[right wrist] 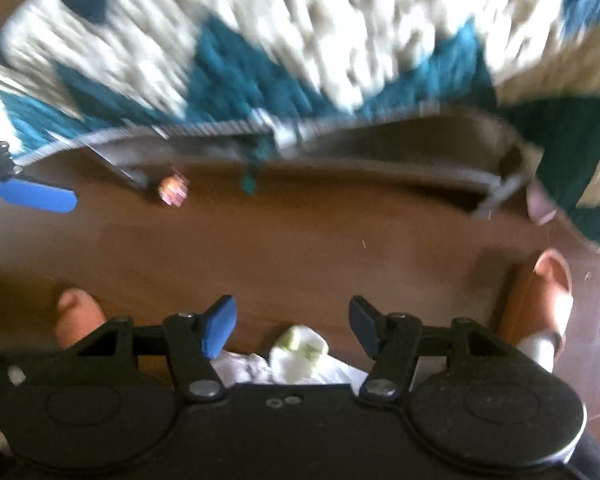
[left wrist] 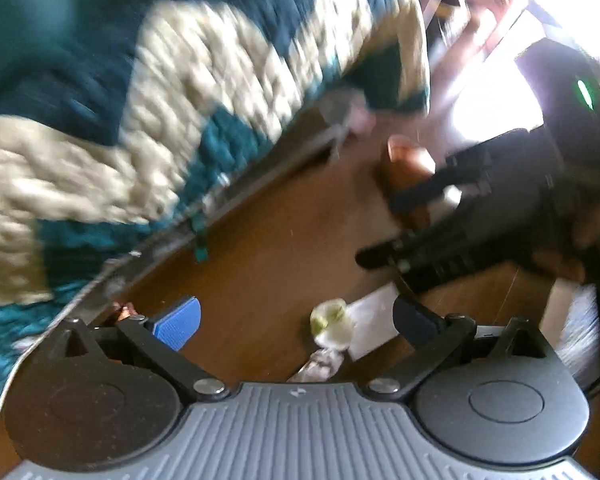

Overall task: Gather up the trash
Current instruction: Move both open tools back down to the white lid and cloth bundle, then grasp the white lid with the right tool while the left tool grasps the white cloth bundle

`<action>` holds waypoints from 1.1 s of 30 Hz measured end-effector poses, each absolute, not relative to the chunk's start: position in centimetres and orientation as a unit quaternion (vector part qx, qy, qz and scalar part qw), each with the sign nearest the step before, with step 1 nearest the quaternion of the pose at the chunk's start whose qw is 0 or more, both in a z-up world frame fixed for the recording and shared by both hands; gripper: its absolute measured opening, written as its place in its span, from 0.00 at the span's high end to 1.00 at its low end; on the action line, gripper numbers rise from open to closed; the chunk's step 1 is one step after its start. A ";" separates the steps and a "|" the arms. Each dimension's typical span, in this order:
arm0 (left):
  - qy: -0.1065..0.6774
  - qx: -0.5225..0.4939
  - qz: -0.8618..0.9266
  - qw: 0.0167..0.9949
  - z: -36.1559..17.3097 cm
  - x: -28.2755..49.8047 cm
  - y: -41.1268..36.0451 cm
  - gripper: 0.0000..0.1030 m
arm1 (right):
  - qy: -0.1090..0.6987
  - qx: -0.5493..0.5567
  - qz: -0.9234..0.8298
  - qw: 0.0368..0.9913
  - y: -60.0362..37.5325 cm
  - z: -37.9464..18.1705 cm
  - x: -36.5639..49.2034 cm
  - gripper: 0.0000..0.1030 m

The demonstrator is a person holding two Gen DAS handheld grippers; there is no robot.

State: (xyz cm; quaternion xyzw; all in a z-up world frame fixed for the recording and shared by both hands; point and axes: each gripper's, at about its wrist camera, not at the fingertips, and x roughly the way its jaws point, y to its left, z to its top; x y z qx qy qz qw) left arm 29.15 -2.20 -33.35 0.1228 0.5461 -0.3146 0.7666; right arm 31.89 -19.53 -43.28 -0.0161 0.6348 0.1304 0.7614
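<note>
2 grippers over a brown wood floor [right wrist: 300, 240], both frames smeared by motion blur. Left gripper [left wrist: 296, 320]: fingers spread wide, nothing between them; blue pad [left wrist: 178, 322] at 9 o'clock of the gap, dark pad at 3 o'clock. Right gripper [right wrist: 292, 324]: fingers also spread, nothing pinched. Crumpled white-and-green wad of trash [left wrist: 332, 322] lies on the floor near the left gripper's open gap, toward its 3 o'clock side, touching a flat white sheet of paper [left wrist: 374, 326] at its 3 o'clock. In the right wrist view the same wad [right wrist: 300, 350] sits at 6 o'clock, low between the spread fingers, on crumpled white paper [right wrist: 252, 366]. A small orange-pink scrap [right wrist: 174, 190] lies on the floor at 10 o'clock, close under the bed edge; what it is cannot be told. Teal-and-cream quilt [right wrist: 300, 40] hangs over the bed across 12 o'clock in both views. Brown sandal on a foot [right wrist: 544, 300] at 3 o'clock; a bare toe [right wrist: 76, 314] at 9 o'clock. The left gripper's blue finger shows at the right view's 9 o'clock edge, well apart from the wad.
</note>
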 end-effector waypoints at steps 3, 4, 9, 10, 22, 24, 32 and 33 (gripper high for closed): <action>0.560 0.162 -0.328 0.744 -38.3 28.8 -3.6 0.00 | 0.670 -0.008 0.122 0.732 -19.7 -47.5 32.2 0.40; 0.566 0.172 -0.336 0.733 -40.2 28.5 -4.0 0.00 | 0.680 -0.011 0.119 0.724 -19.7 -49.0 32.2 0.40; 0.557 0.260 -0.386 0.688 -48.0 25.1 -6.2 0.00 | 0.723 -0.024 0.098 0.684 -20.0 -55.6 31.7 0.40; 0.553 0.270 -0.395 0.682 -49.3 24.4 -6.5 0.00 | 0.729 -0.022 0.098 0.677 -19.9 -56.7 31.6 0.40; 0.605 0.245 -0.398 0.644 -59.0 23.2 -7.2 0.11 | 0.751 -0.025 0.108 0.651 -18.5 -62.1 30.5 0.45; 0.606 0.251 -0.403 0.638 -59.8 23.0 -7.4 0.19 | 0.751 -0.030 0.107 0.650 -18.2 -62.3 30.4 0.51; 0.602 0.270 -0.409 0.630 -60.9 22.8 -8.1 0.66 | 0.740 -0.053 0.118 0.660 -17.1 -61.6 30.2 0.89; 0.603 0.269 -0.410 0.629 -60.8 22.8 -8.1 0.69 | 0.738 -0.053 0.121 0.662 -17.1 -61.3 30.3 0.90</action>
